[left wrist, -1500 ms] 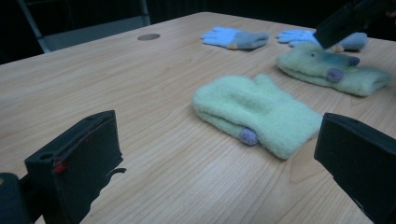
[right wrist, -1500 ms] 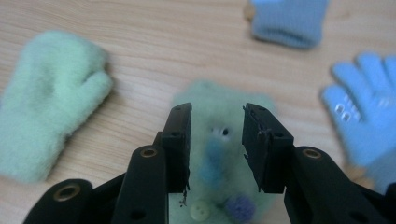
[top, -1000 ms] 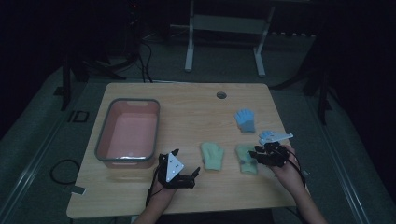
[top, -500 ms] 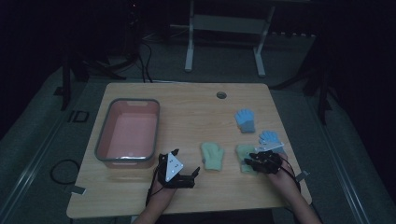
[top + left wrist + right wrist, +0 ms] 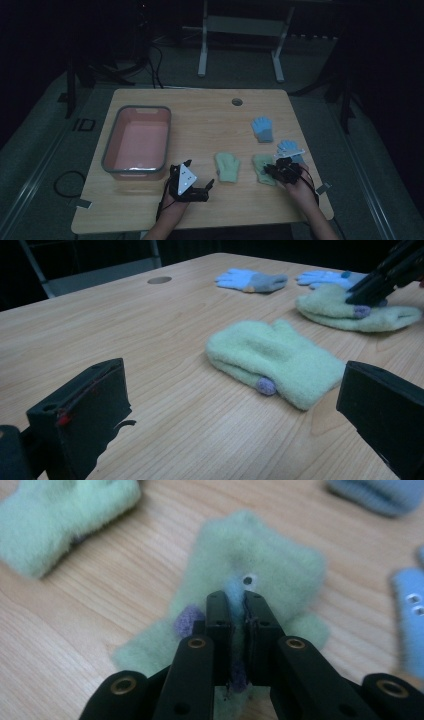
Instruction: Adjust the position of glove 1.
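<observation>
Pink tub (image 5: 136,145) at left of surface (image 5: 210,115). Left hand-held gripper (image 5: 200,187) just right of tub's near corner, jaws wide apart, holding nothing. First green mitten (image 5: 227,167) flat at centre. Second green mitten (image 5: 261,167) right of it; right hand-held gripper (image 5: 270,171) jaws just closing, now clamped on its fabric. Two blue gloves (image 5: 261,129) behind, near right edge.
</observation>
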{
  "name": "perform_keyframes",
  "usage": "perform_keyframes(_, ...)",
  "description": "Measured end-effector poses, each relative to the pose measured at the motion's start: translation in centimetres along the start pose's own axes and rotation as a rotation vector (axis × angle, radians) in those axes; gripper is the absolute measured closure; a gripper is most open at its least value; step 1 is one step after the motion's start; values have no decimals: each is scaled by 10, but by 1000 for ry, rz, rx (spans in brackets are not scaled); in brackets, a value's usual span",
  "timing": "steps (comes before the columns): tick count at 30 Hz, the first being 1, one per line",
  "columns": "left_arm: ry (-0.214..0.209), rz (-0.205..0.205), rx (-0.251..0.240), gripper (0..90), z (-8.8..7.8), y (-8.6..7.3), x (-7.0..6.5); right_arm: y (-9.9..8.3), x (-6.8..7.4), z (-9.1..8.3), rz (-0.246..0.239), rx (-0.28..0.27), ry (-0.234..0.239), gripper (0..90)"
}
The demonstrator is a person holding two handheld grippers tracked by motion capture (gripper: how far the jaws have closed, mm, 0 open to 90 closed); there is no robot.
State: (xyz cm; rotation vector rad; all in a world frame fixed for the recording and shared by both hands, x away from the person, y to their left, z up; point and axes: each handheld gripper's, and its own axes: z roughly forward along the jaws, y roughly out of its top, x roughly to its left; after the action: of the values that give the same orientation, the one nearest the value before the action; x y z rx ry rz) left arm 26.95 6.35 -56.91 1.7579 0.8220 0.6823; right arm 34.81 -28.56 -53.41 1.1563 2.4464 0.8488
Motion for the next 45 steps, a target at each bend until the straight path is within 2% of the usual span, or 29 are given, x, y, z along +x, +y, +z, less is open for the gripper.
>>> perform_keyframes(4, 0, -6, -1, 6, 0, 0, 0, 14, 7, -16, 3, -55, -29, 839)
perform_keyframes(7, -2, -8, -1, 6, 0, 0, 1, 27, 15, -28, -17, -100, -61, 839)
perform_keyframes(8, -2, -8, -1, 6, 0, 0, 1, 27, 15, -28, -17, -100, -61, 839)
perform_keyframes(10, -3, -10, -2, 6, 0, 0, 1, 41, 26, -36, -35, -127, -73, 839)
perform_keyframes(15, -4, -6, -3, 6, 0, 0, 1, 59, 42, -38, -54, -152, -84, 839)
perform_keyframes(17, -4, -5, -3, 6, 0, 0, 0, 65, 49, -38, -38, -162, -87, 840)
perform_keyframes(23, -4, -6, -4, 6, 0, 0, 1, 83, 75, -30, -29, -164, -58, 839)
perform_keyframes(26, -5, -5, -4, 6, 0, 0, 1, 89, 86, -24, -24, -165, -58, 839)
perform_keyframes(31, -7, -8, -7, 6, 0, 0, 1, 92, 102, -10, -57, -152, -56, 838)
perform_keyframes(35, -11, -13, -8, 6, -1, 0, 2, 88, 109, 2, -67, -129, -51, 837)
perform_keyframes(45, -11, -11, -7, 6, -1, 0, 1, 76, 114, 28, -49, -70, -46, 831)
